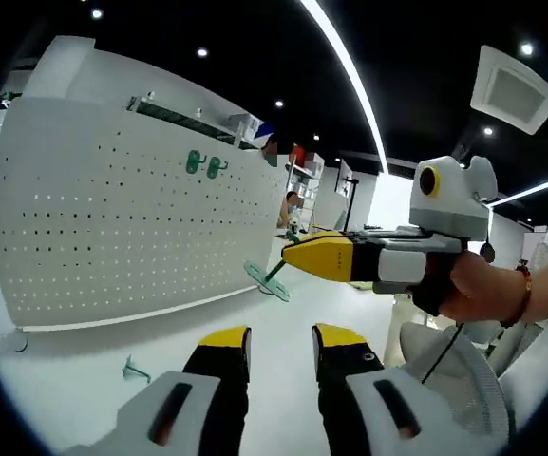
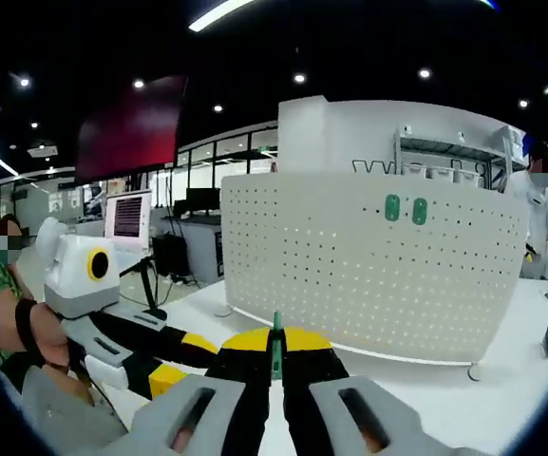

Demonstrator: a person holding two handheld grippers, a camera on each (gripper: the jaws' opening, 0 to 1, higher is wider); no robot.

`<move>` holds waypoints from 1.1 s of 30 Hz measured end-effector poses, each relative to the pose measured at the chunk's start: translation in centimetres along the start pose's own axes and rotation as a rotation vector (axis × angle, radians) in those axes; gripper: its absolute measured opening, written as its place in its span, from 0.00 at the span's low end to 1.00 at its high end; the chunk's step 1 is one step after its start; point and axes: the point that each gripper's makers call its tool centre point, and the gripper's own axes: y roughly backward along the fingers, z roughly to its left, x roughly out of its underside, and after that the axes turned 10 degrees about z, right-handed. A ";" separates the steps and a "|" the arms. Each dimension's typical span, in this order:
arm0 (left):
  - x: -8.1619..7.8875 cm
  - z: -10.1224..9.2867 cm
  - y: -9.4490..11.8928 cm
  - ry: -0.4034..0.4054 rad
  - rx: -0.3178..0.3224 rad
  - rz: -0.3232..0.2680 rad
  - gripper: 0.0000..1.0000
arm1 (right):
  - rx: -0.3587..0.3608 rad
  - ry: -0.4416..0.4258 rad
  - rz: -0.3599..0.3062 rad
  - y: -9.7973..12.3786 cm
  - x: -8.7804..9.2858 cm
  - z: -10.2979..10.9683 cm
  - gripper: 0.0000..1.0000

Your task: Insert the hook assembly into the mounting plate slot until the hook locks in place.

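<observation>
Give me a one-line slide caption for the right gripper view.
Right gripper shut on a green hook, facing the white pegboard that carries two green hooks.

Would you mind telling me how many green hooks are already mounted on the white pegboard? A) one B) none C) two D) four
C: two green hooks sit side by side near the top of the white pegboard, while the right hand-held gripper is shut on a third green hook in front of the board.
</observation>
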 end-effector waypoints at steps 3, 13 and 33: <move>0.0 0.0 -0.3 0.003 -0.005 0.003 0.25 | -0.020 0.000 -0.003 0.0 0.1 0.6 0.01; -0.8 0.9 0.1 0.025 -0.041 -0.040 0.13 | -0.101 -0.047 0.001 -0.2 0.4 2.4 0.01; -1.0 1.7 0.7 -0.186 -0.129 0.004 0.03 | -0.164 -0.049 0.077 -0.9 2.1 3.2 0.02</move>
